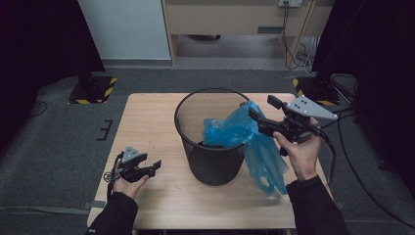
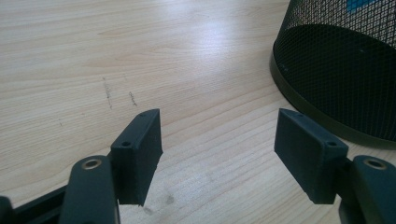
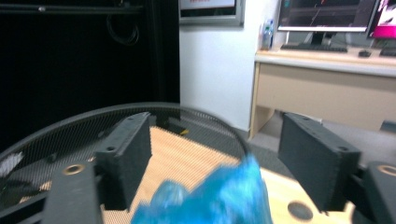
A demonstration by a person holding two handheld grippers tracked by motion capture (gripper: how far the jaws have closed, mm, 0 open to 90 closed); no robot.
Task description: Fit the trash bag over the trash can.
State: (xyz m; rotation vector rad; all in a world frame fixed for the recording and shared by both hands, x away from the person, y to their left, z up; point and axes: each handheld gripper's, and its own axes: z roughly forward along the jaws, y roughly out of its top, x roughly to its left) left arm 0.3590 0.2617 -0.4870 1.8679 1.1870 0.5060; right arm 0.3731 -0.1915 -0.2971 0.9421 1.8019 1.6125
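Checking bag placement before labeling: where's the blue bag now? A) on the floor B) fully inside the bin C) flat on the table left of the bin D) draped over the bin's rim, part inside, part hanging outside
D: in the high view the bag straddles the rim of the bin, bunched inside and hanging down the outer wall.

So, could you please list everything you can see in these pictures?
bin: one, black wire mesh, upright at the table's middle.
bag: one, blue plastic, draped over the bin's right rim, part inside, part hanging outside.
table: one, light wood.
desk: one, beige, by the far wall.
left gripper: one, black, open, low over the table left of the bin.
right gripper: one, black, open, at the bin's rim above the bag.
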